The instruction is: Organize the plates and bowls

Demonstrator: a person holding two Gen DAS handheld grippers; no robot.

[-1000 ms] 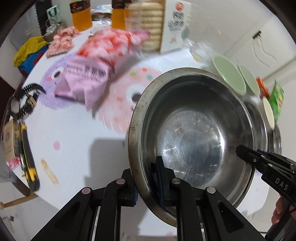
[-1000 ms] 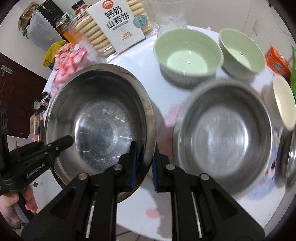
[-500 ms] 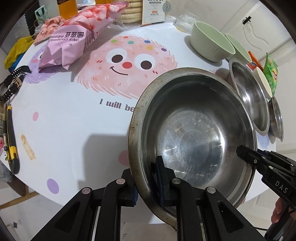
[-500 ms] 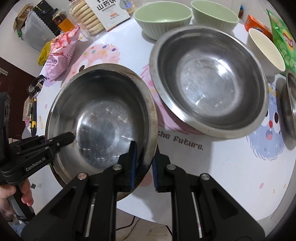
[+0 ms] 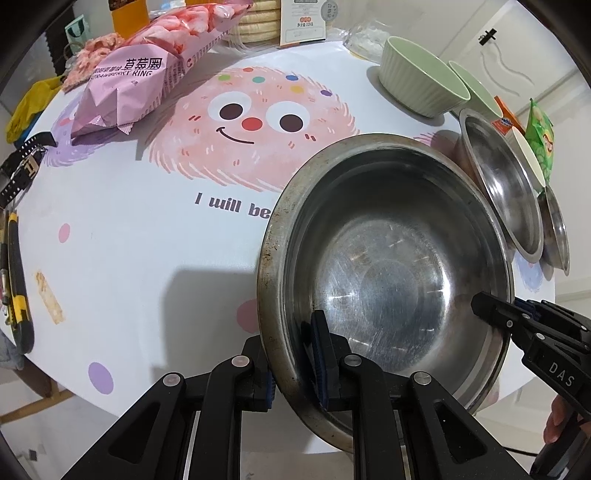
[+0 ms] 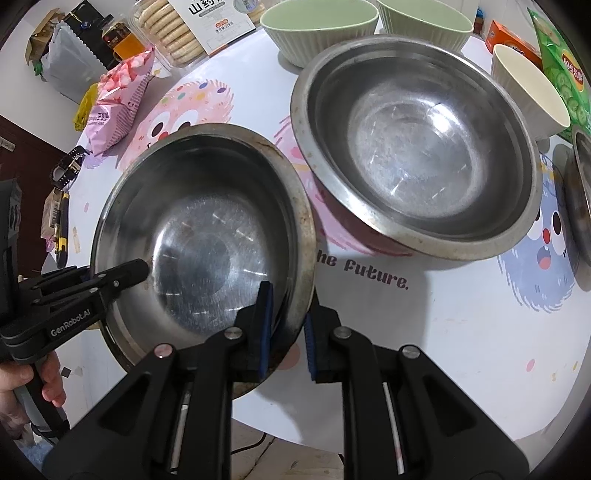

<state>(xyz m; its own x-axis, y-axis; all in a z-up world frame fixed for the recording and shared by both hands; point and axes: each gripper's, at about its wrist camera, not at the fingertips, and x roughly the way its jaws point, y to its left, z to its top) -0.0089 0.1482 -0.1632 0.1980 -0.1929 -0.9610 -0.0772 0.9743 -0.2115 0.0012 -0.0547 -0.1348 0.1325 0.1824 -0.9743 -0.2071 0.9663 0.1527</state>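
Note:
Both grippers hold one large steel bowl (image 5: 388, 266) above the table's near edge. My left gripper (image 5: 291, 358) is shut on its near-left rim, one finger inside and one outside. My right gripper (image 6: 290, 328) is shut on the opposite rim of the same bowl (image 6: 199, 236); it also shows in the left wrist view (image 5: 495, 312). A second large steel bowl (image 6: 417, 147) stands on the table to the right. Two pale green bowls (image 6: 319, 27) stand behind it. A cream bowl (image 6: 528, 88) is at the right. A small steel dish (image 6: 580, 192) lies at the far right.
The round table (image 5: 129, 240) has a cartoon-print cloth. A pink snack bag (image 5: 147, 74), biscuit packs (image 6: 177, 26) and an orange bottle (image 6: 122, 40) are at the back. A green chip bag (image 6: 561, 62) and orange box (image 6: 513, 37) are at right. A watch (image 5: 22, 166) and knife (image 5: 16, 280) lie at left.
Both grippers have carried the held bowl back toward the near edge of the table. The second steel bowl and green bowls now lie farther ahead and to the right.

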